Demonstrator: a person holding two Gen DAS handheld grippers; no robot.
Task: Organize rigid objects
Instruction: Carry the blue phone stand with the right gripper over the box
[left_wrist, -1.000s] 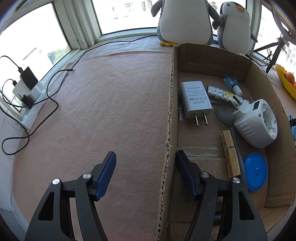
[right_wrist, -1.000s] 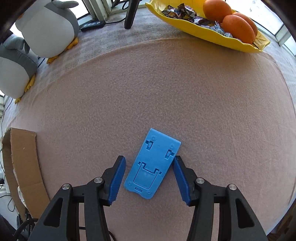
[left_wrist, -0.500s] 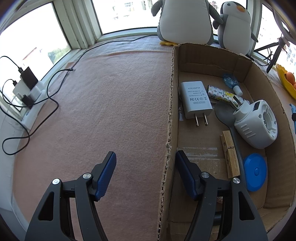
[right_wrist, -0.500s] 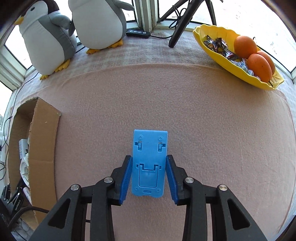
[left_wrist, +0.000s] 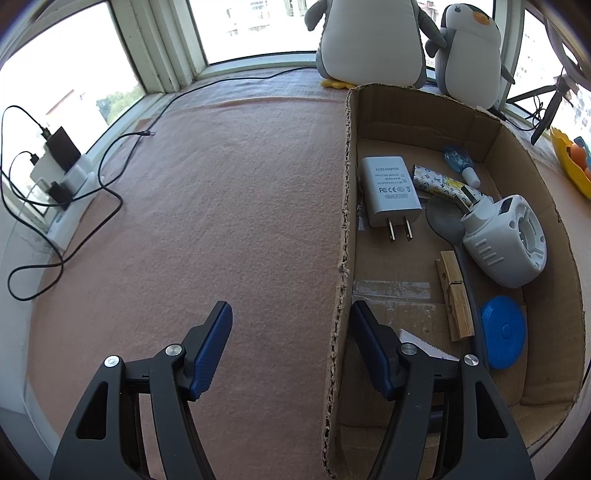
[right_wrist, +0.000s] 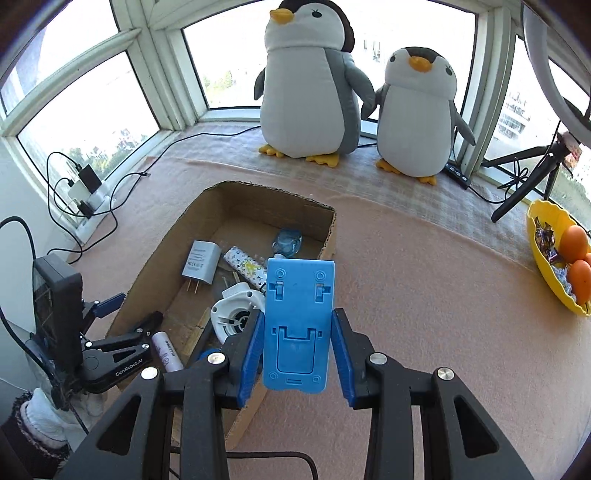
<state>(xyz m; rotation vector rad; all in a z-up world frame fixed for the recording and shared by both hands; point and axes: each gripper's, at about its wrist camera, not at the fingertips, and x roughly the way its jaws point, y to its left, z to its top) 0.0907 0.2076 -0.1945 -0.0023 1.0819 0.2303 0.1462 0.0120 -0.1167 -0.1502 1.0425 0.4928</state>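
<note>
Lifted: right gripper (right_wrist: 297, 354) clamps ribbed plastic stand (right_wrist: 297, 325).

The tabletop (left_wrist: 240, 221) wore fuzzy pink felt; the box (left_wrist: 341, 258) was rough corrugated cardboard; the phone stand (right_wrist: 297, 325) was smooth matt plastic.

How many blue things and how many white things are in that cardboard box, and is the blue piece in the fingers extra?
Blue in box: 1, blue disc
White in box: 2, adapter, round white gadget
Blue held above, extra: 1, blue stand
Total: 4

Left wrist view looks low along the cardboard box (left_wrist: 343, 206); right views it from above.
</note>
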